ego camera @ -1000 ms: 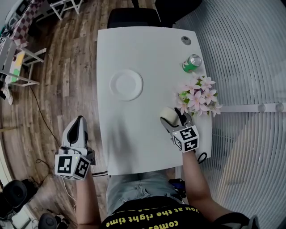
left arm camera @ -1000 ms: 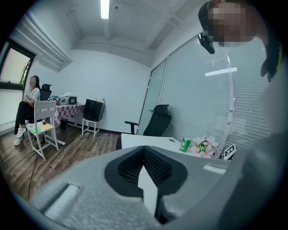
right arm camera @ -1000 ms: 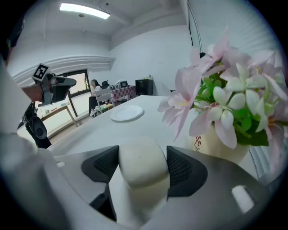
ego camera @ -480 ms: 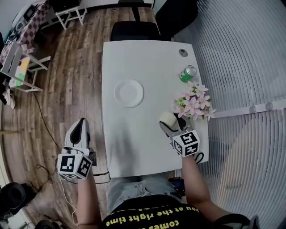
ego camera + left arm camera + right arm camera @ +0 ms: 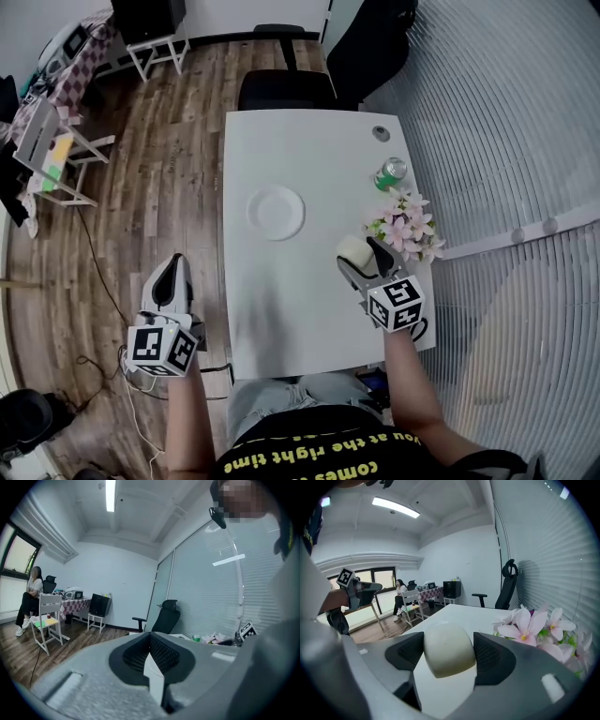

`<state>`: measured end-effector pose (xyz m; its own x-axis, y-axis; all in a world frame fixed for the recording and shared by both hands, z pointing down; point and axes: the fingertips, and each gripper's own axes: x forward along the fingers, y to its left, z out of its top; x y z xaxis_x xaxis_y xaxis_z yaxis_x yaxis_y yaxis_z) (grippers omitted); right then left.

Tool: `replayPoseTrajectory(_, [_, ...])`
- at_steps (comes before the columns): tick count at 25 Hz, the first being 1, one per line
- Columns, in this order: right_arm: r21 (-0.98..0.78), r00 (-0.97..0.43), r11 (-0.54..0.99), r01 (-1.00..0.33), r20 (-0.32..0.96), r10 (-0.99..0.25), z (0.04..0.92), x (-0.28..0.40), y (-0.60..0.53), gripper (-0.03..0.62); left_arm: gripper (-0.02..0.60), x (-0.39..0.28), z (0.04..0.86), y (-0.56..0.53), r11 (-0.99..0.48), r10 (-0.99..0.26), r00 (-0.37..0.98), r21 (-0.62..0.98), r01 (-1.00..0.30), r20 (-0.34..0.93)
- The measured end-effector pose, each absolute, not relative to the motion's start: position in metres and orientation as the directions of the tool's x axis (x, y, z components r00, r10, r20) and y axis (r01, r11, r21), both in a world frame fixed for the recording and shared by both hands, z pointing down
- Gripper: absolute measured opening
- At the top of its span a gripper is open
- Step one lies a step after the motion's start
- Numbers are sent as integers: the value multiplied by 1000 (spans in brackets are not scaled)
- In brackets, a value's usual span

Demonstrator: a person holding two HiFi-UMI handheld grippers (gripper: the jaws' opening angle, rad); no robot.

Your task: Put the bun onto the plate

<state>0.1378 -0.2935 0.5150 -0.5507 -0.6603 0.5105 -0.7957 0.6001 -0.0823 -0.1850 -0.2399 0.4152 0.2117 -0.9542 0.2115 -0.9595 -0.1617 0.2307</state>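
A pale round bun (image 5: 448,649) sits squeezed between the two dark pads of my right gripper (image 5: 449,656), which is shut on it. In the head view the bun (image 5: 353,249) hangs over the right part of the white table (image 5: 291,300), just left of the flowers. The white plate (image 5: 276,212) lies empty at the table's middle, well to the left and farther away from the bun. My left gripper (image 5: 169,286) hovers over the wooden floor, off the table's left edge, its jaws shut with nothing in them (image 5: 151,657).
Pink flowers (image 5: 404,227) stand right beside the bun at the table's right edge. A green can (image 5: 390,174) lies behind them, and a small round grommet (image 5: 380,134) sits in the far right corner. A black chair (image 5: 285,89) stands at the far side.
The right gripper keeps its hold on the bun and has barely shifted. The head view has drawn back, so more floor and room show at the top.
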Motion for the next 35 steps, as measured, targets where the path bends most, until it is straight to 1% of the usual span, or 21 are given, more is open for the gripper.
replayPoseTrajectory(7, [-61,-559,608,-792,473,-681,492,136,-307,341,0,-189,406,-238,-154,-961,197,216,-964,194])
replayPoseTrajectory(23, [-53,-599,649,-759,449,-664,476,116,-323,341,0,-205,400,-223,-94,-974,135,217,-972,184])
replayPoseTrajectory(35, [-63,-644,695,-716,443,-623,477,77,-327,341,0,-222,406,-204,-42,-974,90,224,-974,207])
